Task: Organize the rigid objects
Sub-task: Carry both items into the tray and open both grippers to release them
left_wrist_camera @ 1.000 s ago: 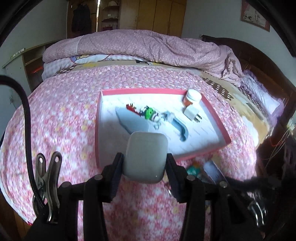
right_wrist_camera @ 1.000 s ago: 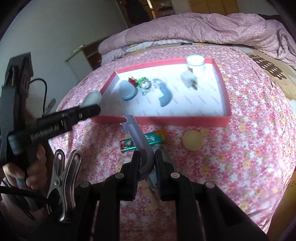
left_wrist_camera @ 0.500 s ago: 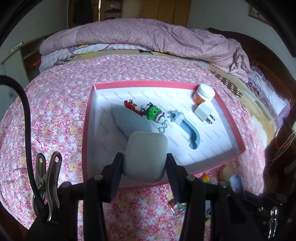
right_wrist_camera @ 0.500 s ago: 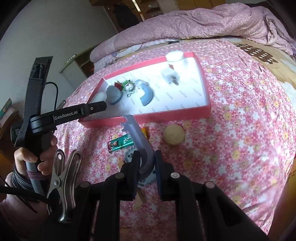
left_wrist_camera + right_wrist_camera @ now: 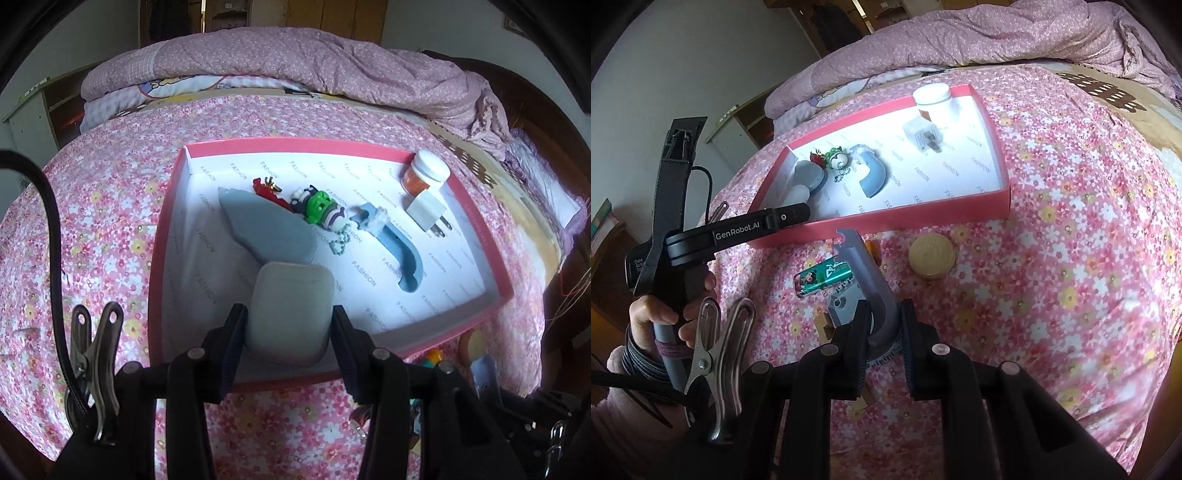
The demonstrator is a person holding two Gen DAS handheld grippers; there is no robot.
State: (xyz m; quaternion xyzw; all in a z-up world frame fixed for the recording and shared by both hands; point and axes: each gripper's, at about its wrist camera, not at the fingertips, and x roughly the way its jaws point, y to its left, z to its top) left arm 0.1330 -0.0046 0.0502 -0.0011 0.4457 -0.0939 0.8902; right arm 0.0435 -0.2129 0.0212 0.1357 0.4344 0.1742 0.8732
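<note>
White earbud case (image 5: 290, 314) clamped between left fingers (image 5: 232, 343), over pink tray (image 5: 480, 206).

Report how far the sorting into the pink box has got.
Done: the pink box already holds a jar, a charger plug, a toy keychain and two blue-grey pieces.
In hand: the left gripper is shut on a white case over the box; the right gripper is shut on a grey curved tool.
Left: a wooden disc and a green lighter lie on the bedspread.
</note>
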